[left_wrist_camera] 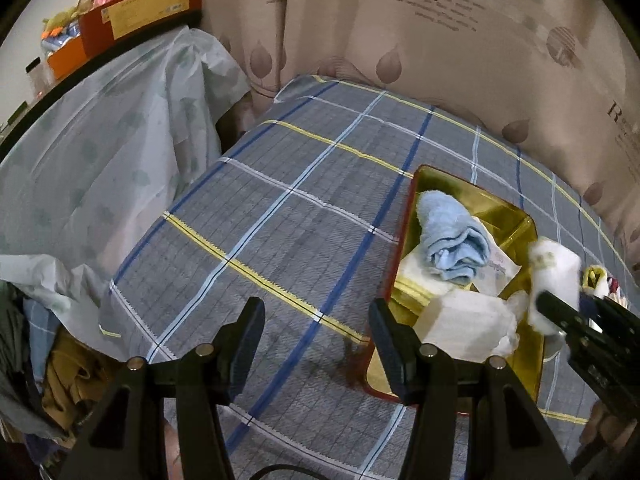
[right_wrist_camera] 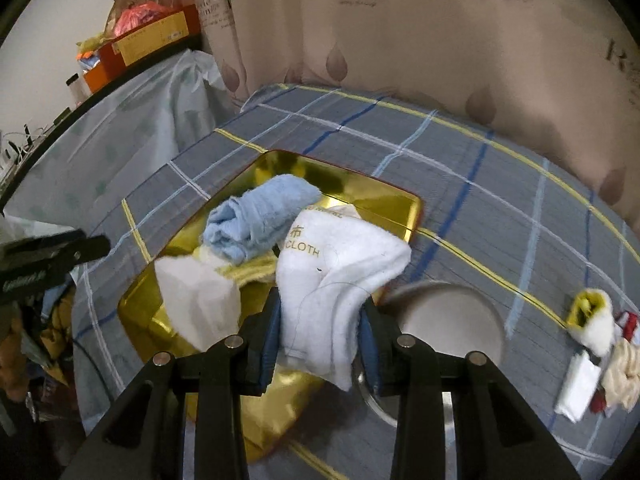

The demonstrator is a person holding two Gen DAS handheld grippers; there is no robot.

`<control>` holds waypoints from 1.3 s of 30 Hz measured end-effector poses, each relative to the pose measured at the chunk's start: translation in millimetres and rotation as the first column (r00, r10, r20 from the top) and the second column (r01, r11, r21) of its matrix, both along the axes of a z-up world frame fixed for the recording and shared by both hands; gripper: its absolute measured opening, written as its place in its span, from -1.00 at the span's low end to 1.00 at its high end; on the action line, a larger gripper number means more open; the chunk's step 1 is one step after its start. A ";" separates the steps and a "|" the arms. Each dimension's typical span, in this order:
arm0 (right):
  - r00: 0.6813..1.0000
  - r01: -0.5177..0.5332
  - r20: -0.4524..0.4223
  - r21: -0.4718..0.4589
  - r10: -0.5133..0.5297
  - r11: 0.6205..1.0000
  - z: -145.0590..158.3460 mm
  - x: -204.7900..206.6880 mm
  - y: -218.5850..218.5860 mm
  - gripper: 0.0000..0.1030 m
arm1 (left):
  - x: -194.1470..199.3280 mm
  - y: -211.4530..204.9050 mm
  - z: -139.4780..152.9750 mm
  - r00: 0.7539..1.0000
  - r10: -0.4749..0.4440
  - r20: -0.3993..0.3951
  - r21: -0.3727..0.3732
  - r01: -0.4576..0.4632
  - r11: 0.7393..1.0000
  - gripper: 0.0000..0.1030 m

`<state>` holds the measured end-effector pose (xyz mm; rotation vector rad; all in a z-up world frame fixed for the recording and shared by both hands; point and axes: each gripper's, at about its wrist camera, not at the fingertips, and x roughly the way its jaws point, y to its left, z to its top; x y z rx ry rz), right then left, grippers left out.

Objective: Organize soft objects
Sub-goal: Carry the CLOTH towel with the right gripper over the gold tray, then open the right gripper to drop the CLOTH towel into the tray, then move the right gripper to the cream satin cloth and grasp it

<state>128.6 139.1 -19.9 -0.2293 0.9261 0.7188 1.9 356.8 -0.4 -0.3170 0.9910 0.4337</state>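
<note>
A gold tray (right_wrist_camera: 380, 196) with a red rim lies on the plaid bedcover. In it sit a rolled light-blue towel (right_wrist_camera: 260, 216) and a white tissue pack (right_wrist_camera: 200, 296). My right gripper (right_wrist_camera: 320, 332) is shut on a white cloth (right_wrist_camera: 340, 264) printed "CLOTH", held above the tray's near right side. The left wrist view shows that cloth (left_wrist_camera: 554, 276) in the right gripper (left_wrist_camera: 560, 312) over the tray (left_wrist_camera: 516, 224), beside the blue towel (left_wrist_camera: 456, 240) and the tissue pack (left_wrist_camera: 464, 324). My left gripper (left_wrist_camera: 316, 344) hangs open over the bare bedcover, left of the tray.
A round metal bowl (right_wrist_camera: 452, 320) sits right of the tray, partly behind the cloth. Small soft items, yellow-white (right_wrist_camera: 592, 316), white (right_wrist_camera: 576, 384) and beige (right_wrist_camera: 624, 376), lie at the far right. A plastic-draped table (left_wrist_camera: 100, 152) with boxes stands left; curtains hang behind.
</note>
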 end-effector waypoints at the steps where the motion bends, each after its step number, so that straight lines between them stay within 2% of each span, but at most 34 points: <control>1: 1.000 0.000 -0.010 0.001 0.000 1.000 -1.5 4.4 6.0 -0.36 | -0.3 0.0 -0.1 1.000 0.002 0.000 -0.004 -0.002 1.000 0.07; 12: 0.999 -0.008 -0.045 -0.038 0.006 0.999 -25.6 26.5 40.4 -0.35 | 2.9 2.7 -7.3 1.000 0.003 -0.021 -0.032 -0.004 0.999 0.07; 18: 0.999 -0.026 -0.032 -0.048 0.024 0.998 -29.0 28.0 48.0 -0.20 | 4.2 0.3 -9.1 1.000 -0.004 -0.025 -0.035 0.004 0.999 0.07; 21: 1.000 -0.024 -0.018 -0.045 0.023 0.999 -28.4 27.4 46.4 0.08 | 4.0 -0.3 -9.3 1.000 -0.003 -0.024 -0.039 0.002 0.999 0.07; 27: 1.000 -0.003 -0.018 0.015 0.003 1.000 -17.0 25.5 32.6 0.24 | 4.8 -1.1 -10.4 1.000 -0.006 -0.022 -0.052 0.005 0.999 0.07; 31: 1.000 0.009 -0.007 0.056 -0.009 0.998 -3.4 18.8 18.6 0.25 | 6.5 -3.9 -11.7 1.000 -0.013 -0.026 -0.049 0.012 0.999 0.07; 36: 0.999 0.045 0.018 0.085 -0.047 0.995 9.0 8.6 -18.5 0.28 | 9.0 -10.2 -13.9 0.999 -0.024 -0.039 -0.038 0.022 0.999 0.08; 39: 0.994 0.099 0.038 0.080 -0.102 0.992 12.0 8.9 -55.3 0.28 | 10.5 -15.4 -15.3 0.998 -0.034 -0.045 -0.034 0.032 0.999 0.07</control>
